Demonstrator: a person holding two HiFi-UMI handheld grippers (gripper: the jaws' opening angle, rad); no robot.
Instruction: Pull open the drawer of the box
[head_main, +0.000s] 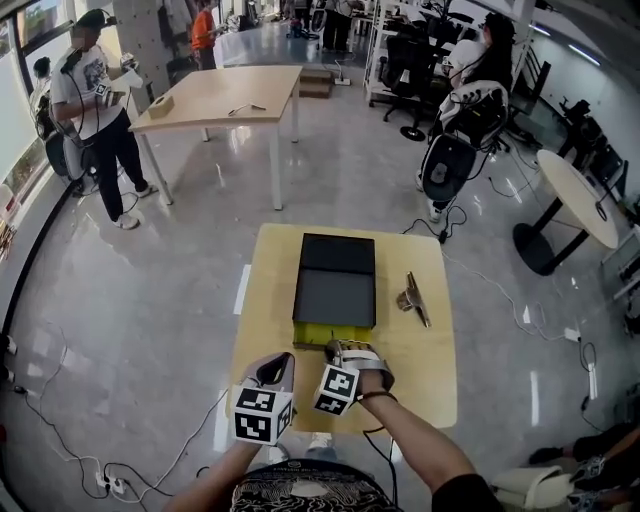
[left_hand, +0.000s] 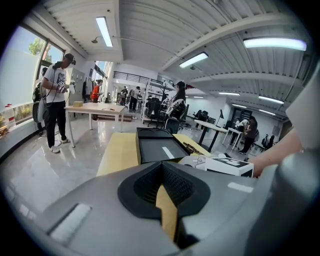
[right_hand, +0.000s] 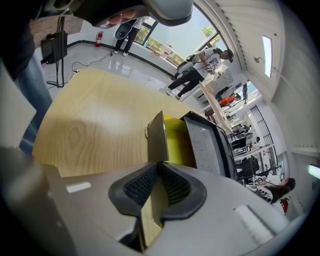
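1. The right gripper (right_hand: 159, 166) has its jaws pressed together, and their tips meet the grey front panel of the drawer (right_hand: 157, 137) straight ahead.
2. The drawer stands partly out of the black box (head_main: 335, 280), its yellow inside showing just beyond those jaws.
3. The left gripper (left_hand: 162, 167) has its jaws closed on nothing. The box lies well ahead of them on the wooden table (head_main: 270, 300).

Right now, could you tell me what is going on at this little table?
A person works at a small wooden table with a gripper in each hand. The right gripper has its jaws closed on the front panel of the yellow drawer of the black box; the drawer stands a little way out. The left gripper hovers beside it, jaws together, holding nothing. A metal clip lies untouched to the right of the box.
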